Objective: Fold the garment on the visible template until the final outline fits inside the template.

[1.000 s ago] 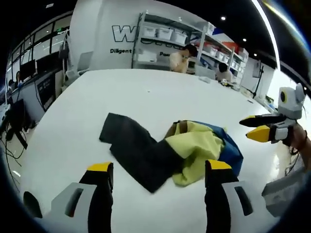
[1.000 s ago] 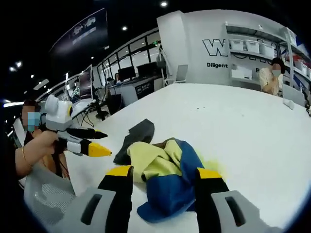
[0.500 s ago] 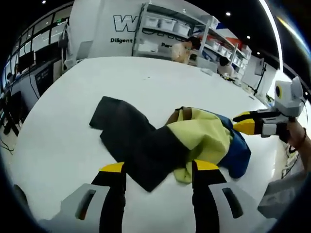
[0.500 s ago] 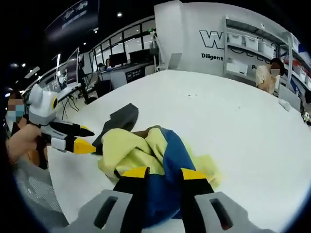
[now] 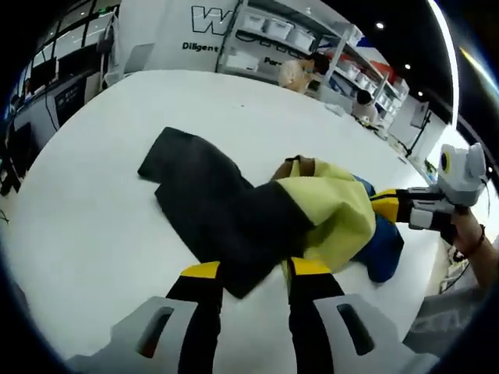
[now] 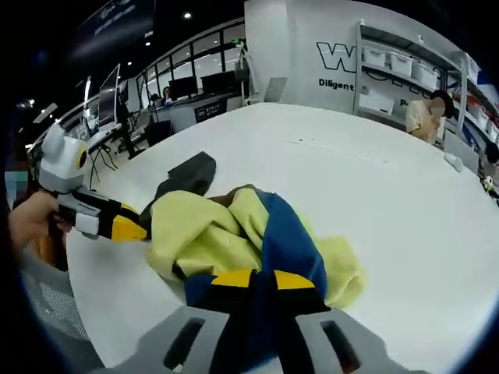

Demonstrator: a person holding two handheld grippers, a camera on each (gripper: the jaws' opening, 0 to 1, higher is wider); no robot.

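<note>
A crumpled garment [image 5: 234, 210] with a black sleeve, yellow and blue panels and a brown collar lies on the white table [image 5: 93, 218]. In the left gripper view my left gripper [image 5: 256, 269] sits at the near corner of the black sleeve. Its jaws are half closed, with a gap between them into which the cloth edge reaches. My right gripper [image 5: 386, 206] comes in from the right, its tip in the yellow and blue cloth. In the right gripper view my right gripper [image 6: 263, 279] is shut on the blue fold of the garment [image 6: 210, 234]. The left gripper [image 6: 129, 222] touches its yellow side.
Bare white tabletop [image 6: 374, 187] stretches beyond the garment. Shelves with bins [image 5: 273, 39] and a seated person [image 6: 425, 117] are at the far end. Desks with monitors [image 6: 179, 97] stand off to one side. A hand [image 6: 31, 222] holds the left gripper by the table edge.
Both grippers have come down to the garment. The right jaws narrowed from wide apart to pinching the blue cloth. The left jaws narrowed around the black sleeve corner.
</note>
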